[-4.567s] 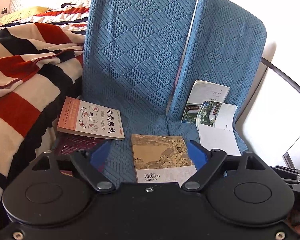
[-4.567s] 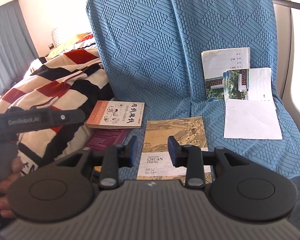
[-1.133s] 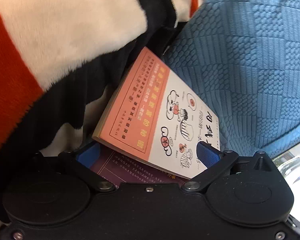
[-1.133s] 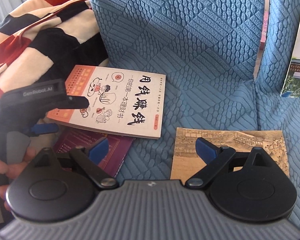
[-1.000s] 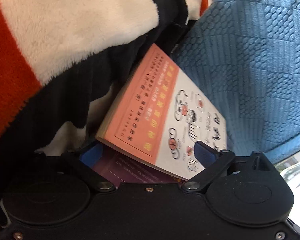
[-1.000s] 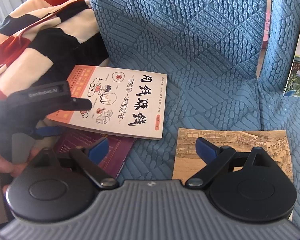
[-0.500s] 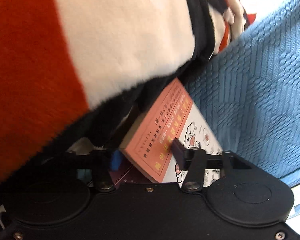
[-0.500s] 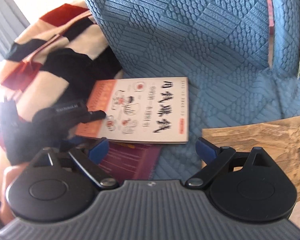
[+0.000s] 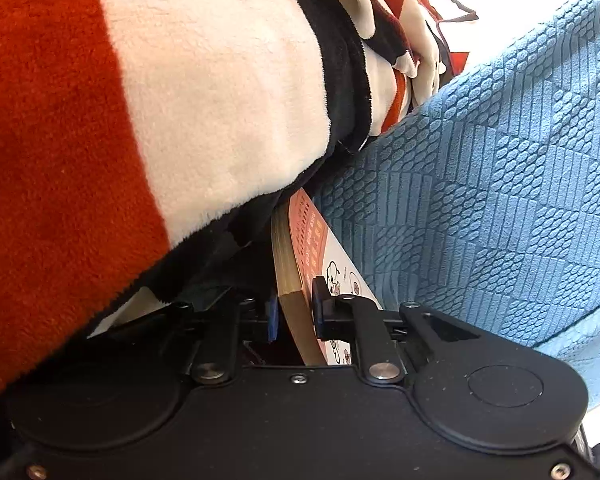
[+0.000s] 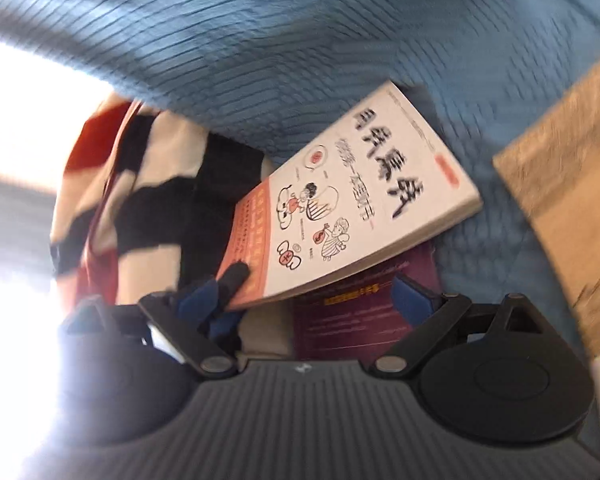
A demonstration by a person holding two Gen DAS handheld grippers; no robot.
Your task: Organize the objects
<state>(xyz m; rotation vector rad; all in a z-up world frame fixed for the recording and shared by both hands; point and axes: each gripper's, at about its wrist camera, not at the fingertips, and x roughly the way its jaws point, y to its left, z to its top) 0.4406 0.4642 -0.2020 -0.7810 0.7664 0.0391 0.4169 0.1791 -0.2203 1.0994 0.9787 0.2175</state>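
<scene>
Since a second earlier, the left gripper (image 9: 295, 314) had slid in over the near corner of the orange-and-white paperback book (image 9: 320, 258), and its jaws had just been closing with the book's page block between them. Blue pads (image 9: 319, 307) now sat against the cover on one side and the underside on the other: clenched on the book's corner, by the look of it.

Right gripper (image 10: 308, 298) had rolled hard and dropped; its view was smeared with motion. Jaws stood wide apart, nothing between the pads.

Book's place: on the textured blue fabric seat cover (image 9: 500, 208), its far edge tucked against the red, cream and black striped fleece blanket (image 9: 160, 120) at ten o'clock in the left wrist view. In the right wrist view the book (image 10: 352, 200) ran from seven o'clock up toward one o'clock, overlapping a maroon booklet (image 10: 360, 316) beneath. A tan-covered book (image 10: 568, 200) lay at three o'clock, apart.

Handling, as judged: light paperback, cover smooth and likely a bit slippery, body flexible. Held by one corner it would probably sag and swing; a bite nearer the spine or mid-edge would carry it flatter. Maroon booklet underneath might drag along if the lift was shallow.

Relative to the left claw: book dead ahead at twelve o'clock, edge-on, corner deep in the throat.
</scene>
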